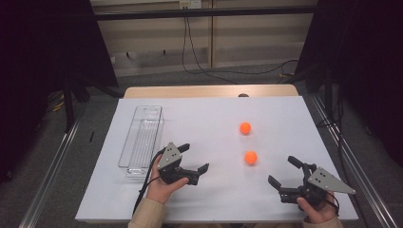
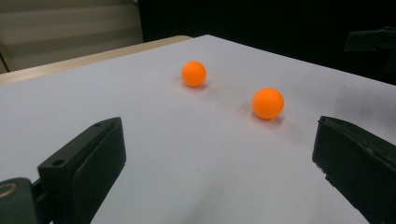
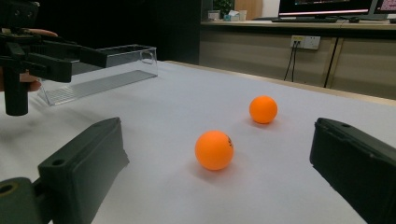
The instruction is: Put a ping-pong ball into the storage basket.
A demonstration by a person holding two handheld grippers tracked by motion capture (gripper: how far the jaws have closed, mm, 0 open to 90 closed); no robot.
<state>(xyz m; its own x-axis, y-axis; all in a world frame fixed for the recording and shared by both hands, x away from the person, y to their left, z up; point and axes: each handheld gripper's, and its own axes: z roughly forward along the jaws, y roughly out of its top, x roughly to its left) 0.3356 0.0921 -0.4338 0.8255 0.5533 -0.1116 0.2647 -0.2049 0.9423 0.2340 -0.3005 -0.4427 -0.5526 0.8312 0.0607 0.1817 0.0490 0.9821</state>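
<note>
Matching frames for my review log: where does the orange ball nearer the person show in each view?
High view: nearer orange ball, right of centre, on the white table.
Left gripper view: right-hand ball.
Right gripper view: front ball, centre.
Shared landmark: farther orange ball, just beyond it.

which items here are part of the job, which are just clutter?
In play: near orange ball, far orange ball, clear plastic tray, left gripper, right gripper, both open.
Lying about: cables on the floor behind the table, wall socket.
</note>
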